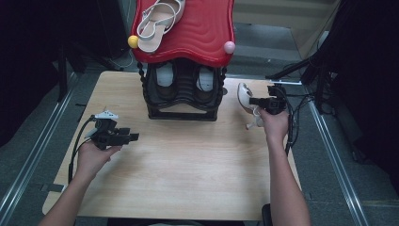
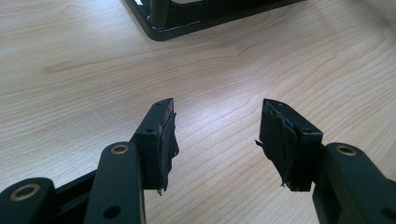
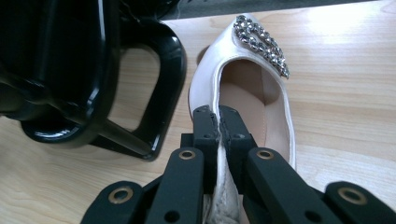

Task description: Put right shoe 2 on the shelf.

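Note:
A pale pink high-heeled shoe [image 3: 247, 88] with a rhinestone buckle at its toe hangs just above the table at the right of the black shoe rack [image 1: 183, 92]. My right gripper [image 3: 218, 122] is shut on the shoe's side wall, both pads pinching its rim. From above, the shoe [image 1: 243, 95] shows beside my right gripper [image 1: 261, 101], heel pointing down. My left gripper [image 1: 133, 137] rests over the table's left half, open, with bare wood between its fingers [image 2: 161, 135].
The rack's red wavy top shelf [image 1: 197, 28] carries a white strappy sandal [image 1: 157, 21]. A pair of dark shoes [image 1: 164, 77] sits on the lower tier. The rack's black foot [image 3: 154, 93] stands close to the held shoe's left. Cables [image 1: 294, 113] trail at the table's right edge.

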### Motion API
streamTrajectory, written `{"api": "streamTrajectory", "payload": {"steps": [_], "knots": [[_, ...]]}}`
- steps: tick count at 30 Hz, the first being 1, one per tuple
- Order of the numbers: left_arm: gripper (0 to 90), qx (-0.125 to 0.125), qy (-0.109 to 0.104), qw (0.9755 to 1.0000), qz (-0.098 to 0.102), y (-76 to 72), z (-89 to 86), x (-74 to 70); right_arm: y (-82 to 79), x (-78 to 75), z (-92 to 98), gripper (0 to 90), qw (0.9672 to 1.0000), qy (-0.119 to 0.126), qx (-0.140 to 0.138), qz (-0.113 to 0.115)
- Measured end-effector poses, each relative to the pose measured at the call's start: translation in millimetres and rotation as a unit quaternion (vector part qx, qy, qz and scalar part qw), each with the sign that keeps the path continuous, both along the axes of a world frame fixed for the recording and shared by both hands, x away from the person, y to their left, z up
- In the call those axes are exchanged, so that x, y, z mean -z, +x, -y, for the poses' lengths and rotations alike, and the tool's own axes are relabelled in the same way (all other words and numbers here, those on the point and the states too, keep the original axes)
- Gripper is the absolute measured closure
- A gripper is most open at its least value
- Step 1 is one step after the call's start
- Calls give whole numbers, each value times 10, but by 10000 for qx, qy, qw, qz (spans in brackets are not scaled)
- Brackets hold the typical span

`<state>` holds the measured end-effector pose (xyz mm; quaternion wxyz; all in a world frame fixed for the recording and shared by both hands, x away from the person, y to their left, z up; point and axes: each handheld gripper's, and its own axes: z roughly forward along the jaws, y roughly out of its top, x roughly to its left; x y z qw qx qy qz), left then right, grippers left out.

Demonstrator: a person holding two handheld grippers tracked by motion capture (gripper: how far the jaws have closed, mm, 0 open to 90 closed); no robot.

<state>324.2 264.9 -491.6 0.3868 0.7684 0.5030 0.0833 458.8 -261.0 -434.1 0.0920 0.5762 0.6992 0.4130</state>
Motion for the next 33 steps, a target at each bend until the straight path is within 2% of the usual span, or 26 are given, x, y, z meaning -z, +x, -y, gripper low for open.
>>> {"api": "streamTrajectory", "payload": {"steps": [5,8,12,15,33], "knots": [[460,18,-15,10000,9,8,10,5,30,-119,-42,883,10000,-42,-27,-32],[460,26,0,10000,13,13,22,3,31,-172,-47,883,9999,124,-2,24],[461,71,-10,10000,21,18,48,-3,44,-278,-82,883,10000,18,-41,-20],[460,86,-11,10000,24,23,55,-11,42,-360,-76,883,9998,170,-64,23],[460,224,-10,9997,62,75,132,-25,56,-1108,-190,883,9993,114,-112,336]]}}
